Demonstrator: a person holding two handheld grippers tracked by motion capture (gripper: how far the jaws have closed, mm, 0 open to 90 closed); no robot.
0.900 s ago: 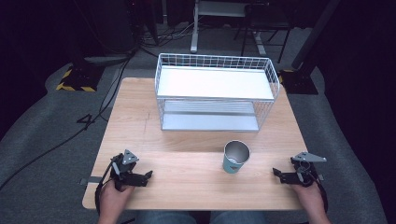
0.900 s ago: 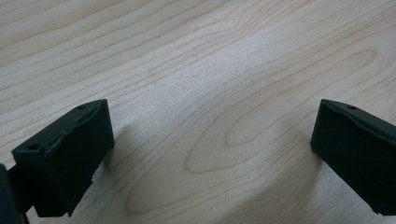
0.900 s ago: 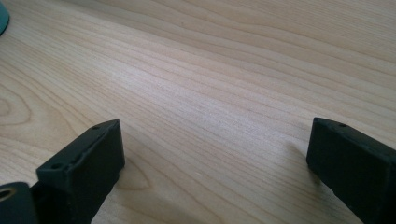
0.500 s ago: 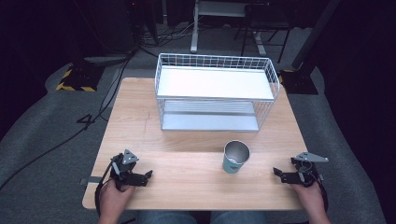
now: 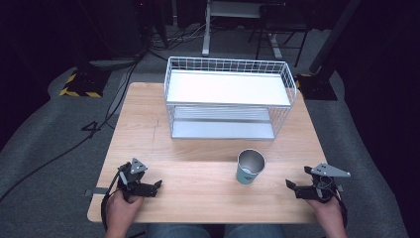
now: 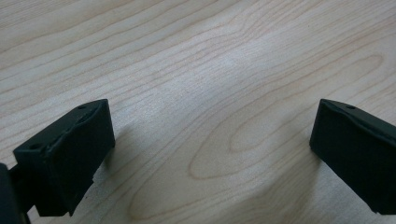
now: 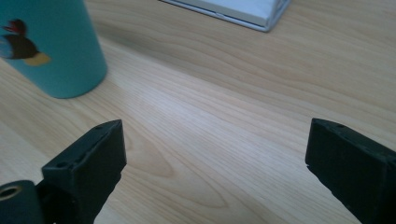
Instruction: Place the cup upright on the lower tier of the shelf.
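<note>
A teal cup (image 5: 249, 167) with a metal inside stands upright on the wooden table (image 5: 198, 144), right of centre near the front. It appears again as the teal cup (image 7: 49, 44) at the top left of the right gripper view, bearing a small bird picture. My left gripper (image 5: 157, 185) rests at the front left of the table, open, with bare wood between its jaws (image 6: 205, 140). My right gripper (image 5: 288, 185) lies at the front right, open and empty, a short way right of the cup.
A white wire rack (image 5: 229, 99) with two shelves stands at the back of the table; its lower shelf edge (image 7: 243, 11) shows in the right gripper view. Dark floor with cables and stands surrounds the table.
</note>
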